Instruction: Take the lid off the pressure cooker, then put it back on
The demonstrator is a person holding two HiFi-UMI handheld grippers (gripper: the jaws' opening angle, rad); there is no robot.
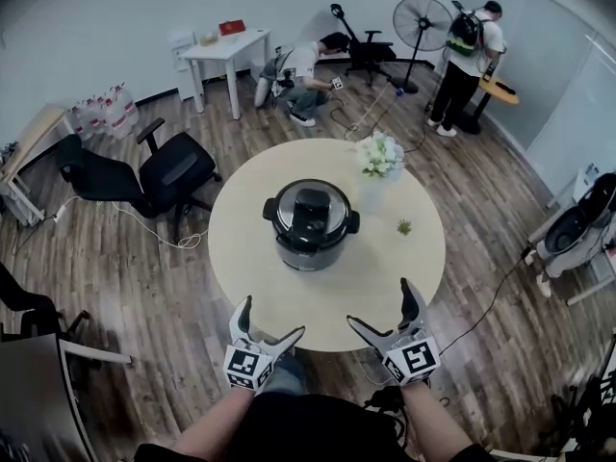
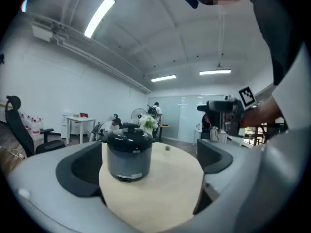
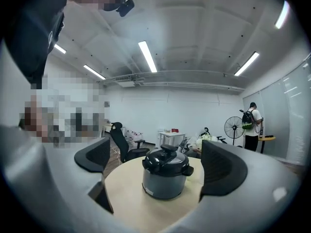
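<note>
Lid (image 1: 310, 208) on pressure cooker (image 1: 312, 243), centre of table (image 1: 385, 282). Left gripper (image 1: 272, 318) and right gripper (image 1: 380, 304) at near edge, both gaping wide, holding nothing.

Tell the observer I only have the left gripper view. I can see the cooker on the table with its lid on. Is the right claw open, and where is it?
Observer: The right claw is open and empty, over the table's near edge.
Operator: Is either claw touching the cooker?
Observer: No. The cooker sits mid-table, with bare tabletop between it and both the right claw and the left claw.
Operator: Anything underfoot to watch for?
Observer: A black cable trails away to the right of the table.
</note>
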